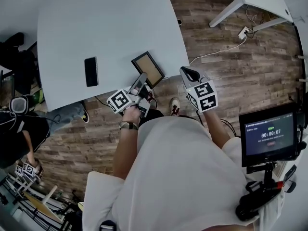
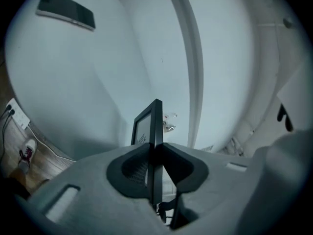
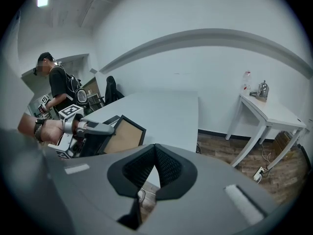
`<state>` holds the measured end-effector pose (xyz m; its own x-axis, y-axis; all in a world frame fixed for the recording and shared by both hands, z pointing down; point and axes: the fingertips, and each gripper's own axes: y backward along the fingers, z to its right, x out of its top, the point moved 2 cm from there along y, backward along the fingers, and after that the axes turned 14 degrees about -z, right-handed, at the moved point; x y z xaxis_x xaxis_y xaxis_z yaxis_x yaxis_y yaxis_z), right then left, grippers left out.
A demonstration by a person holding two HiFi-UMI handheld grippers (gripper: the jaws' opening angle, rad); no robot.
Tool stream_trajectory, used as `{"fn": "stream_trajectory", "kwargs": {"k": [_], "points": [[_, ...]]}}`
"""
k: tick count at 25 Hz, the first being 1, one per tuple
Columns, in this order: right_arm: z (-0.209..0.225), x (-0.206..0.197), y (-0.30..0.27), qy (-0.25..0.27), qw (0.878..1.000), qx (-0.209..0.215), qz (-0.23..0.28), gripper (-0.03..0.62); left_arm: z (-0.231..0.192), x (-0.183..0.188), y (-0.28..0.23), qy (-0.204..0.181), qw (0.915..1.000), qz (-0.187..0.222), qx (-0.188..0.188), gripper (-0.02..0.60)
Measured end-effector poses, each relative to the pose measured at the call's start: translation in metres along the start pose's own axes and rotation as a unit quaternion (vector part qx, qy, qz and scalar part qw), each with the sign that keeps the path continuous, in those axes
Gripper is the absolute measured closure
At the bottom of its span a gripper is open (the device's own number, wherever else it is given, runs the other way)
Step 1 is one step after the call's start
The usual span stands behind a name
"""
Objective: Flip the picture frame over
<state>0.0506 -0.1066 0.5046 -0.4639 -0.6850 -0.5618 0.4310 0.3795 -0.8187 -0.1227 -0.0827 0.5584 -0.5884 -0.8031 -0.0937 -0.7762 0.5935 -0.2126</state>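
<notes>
Two tongs show: the left tongs point(image 1: 141, 79) pinch the near edge of the picture frame point(image 1: 148, 68), their jaws pressed on its black rim, which appears edge-on between them in the left gripper view point(image 2: 155, 131). It is at the counter's point(image 1: 106, 28) near edge, its brown face in sight. The right tongs point(image 1: 188, 73) hang just beside, apart from it, over the wooden floor point(image 1: 226, 81), jaws pressed together on nothing. A dark phone point(image 1: 91, 71) lies flat further left
</notes>
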Motion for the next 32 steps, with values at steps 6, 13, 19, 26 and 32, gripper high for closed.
{"fn": "stream_trajectory", "kwargs": {"k": [6, 13, 19, 26, 32], "points": [[-0.006, -0.001, 0.0, 0.018, 1.0, 0.012, -0.005, 0.591, -0.02, -0.012, 0.014, 0.081, 0.993, 0.084, -0.02, 0.5], [-0.011, -0.011, 0.0, 0.036, 0.999, 0.022, -0.019, 0.591, -0.046, -0.024, 0.025, 0.095, 0.9894, 0.11, -0.008, 0.5], [-0.013, -0.017, -0.002, 0.04, 0.999, 0.024, -0.028, 0.591, -0.063, -0.026, 0.023, 0.125, 0.9843, 0.123, -0.017, 0.505], [-0.012, -0.024, -0.002, 0.037, 0.998, 0.022, -0.036, 0.591, -0.099, -0.029, 0.021, 0.123, 0.9853, 0.117, 0.015, 0.508], [-0.015, -0.025, -0.005, 0.042, 0.998, 0.025, -0.04, 0.591, -0.118, -0.032, 0.019, 0.14, 0.9836, 0.111, 0.026, 0.506]]}}
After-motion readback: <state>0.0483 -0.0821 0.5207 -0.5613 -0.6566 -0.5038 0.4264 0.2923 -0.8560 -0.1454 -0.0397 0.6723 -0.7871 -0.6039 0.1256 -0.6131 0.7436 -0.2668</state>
